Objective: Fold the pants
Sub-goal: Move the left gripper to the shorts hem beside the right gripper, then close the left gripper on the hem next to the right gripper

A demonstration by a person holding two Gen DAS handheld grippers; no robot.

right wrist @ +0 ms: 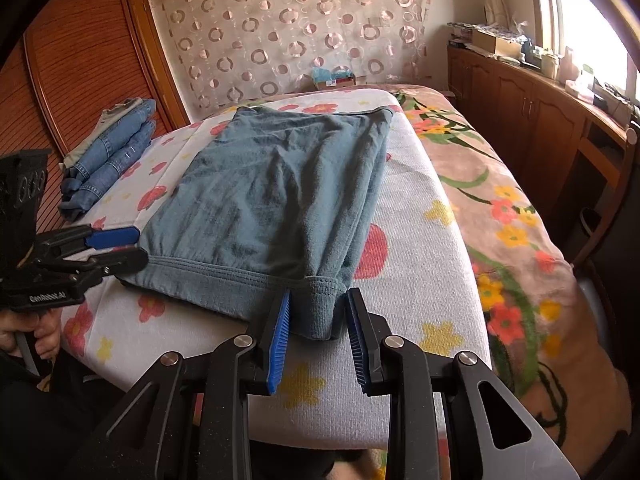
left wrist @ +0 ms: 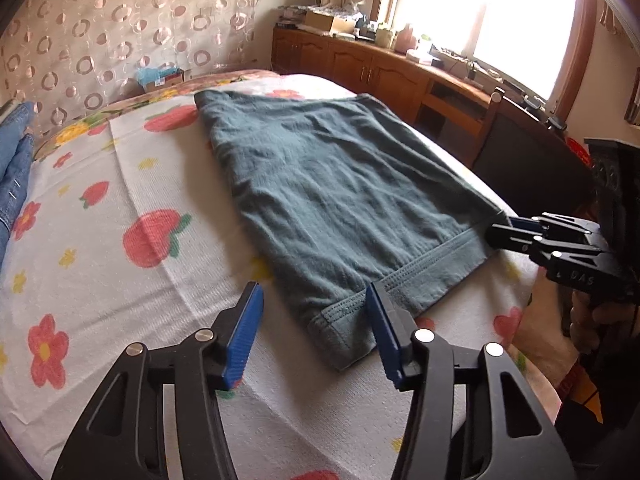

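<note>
The folded teal pants (right wrist: 276,200) are laid on the flowered cover (right wrist: 416,248), waistband nearest. The right gripper (right wrist: 316,336) is closed on the band's 5 o'clock corner. The left gripper (left wrist: 316,332) is held half-wide around the 7 o'clock corner, pads not pressing.

White lettering reading "GenRobot.AI" runs along the black body of the left hand-held gripper (right wrist: 116,248). The right hand-held gripper (left wrist: 500,232) shows raised letters, partly legible, roughly "DAS".
</note>
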